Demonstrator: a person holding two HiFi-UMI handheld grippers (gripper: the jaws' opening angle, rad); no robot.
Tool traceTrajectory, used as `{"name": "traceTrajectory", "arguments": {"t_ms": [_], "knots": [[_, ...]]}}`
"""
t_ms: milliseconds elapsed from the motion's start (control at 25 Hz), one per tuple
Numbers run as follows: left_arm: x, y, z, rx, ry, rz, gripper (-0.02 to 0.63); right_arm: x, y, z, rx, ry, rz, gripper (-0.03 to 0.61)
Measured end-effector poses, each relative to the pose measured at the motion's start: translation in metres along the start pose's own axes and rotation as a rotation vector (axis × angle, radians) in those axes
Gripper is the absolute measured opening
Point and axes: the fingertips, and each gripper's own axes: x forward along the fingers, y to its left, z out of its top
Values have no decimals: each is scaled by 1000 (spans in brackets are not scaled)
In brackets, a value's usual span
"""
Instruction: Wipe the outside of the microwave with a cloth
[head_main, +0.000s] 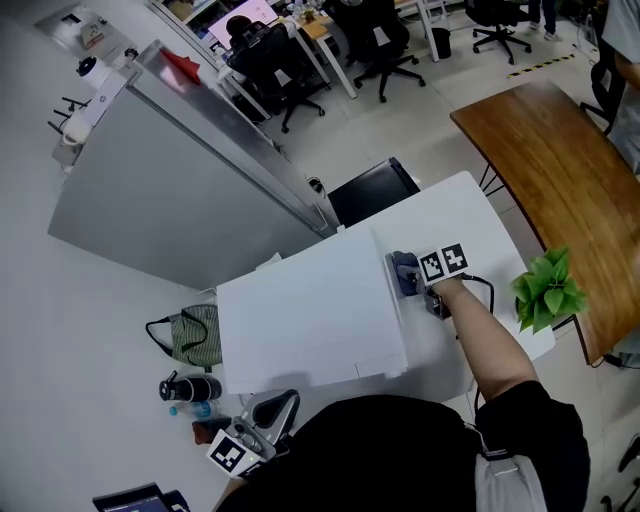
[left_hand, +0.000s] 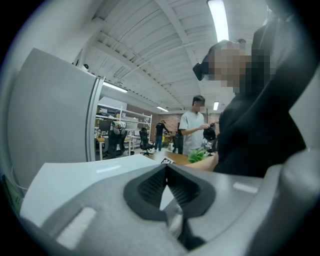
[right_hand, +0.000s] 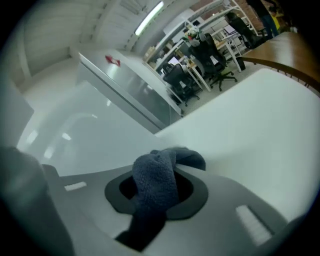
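- The wiping looks to be under way on the right flank of the microwave (head_main: 300, 320), a white box on the white table (head_main: 470, 215); its broad top fills the middle of the head view.
- The right gripper (head_main: 408, 278) is at the box's far-right edge; its jaws are clamped on a dark blue cloth (right_hand: 156, 182), a wad of which bulges out past the tips.
- The left gripper (left_hand: 166, 171) hangs near the person, low and to the left of the box; its pads meet at the tips with nothing between them; it has no part in the wipe.
- Next move, as I judge it: keep the wad pressed flat to the side wall and draw it along towards the near corner; then go on to the faces not yet reached; the grip should stay firm so that the cloth does not drag loose.
- Hard to make out: the cloth seems to touch the wall just below the top rim, though neither view shows the contact plainly.
- Hidden: the right wall itself, seen edge-on from above; the door face, which the person's body covers at the near side; so dirt or streaks cannot be judged.
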Motion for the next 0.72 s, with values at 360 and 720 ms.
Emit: {"name": "traceTrajectory", "arguments": {"t_ms": [360, 720], "knots": [[3, 11, -1, -64, -32, 2, 3, -103, 150, 43, -121, -270, 375, 78], [4, 2, 0, -28, -12, -19, 3, -41, 63, 2, 67, -158, 281, 78]]}}
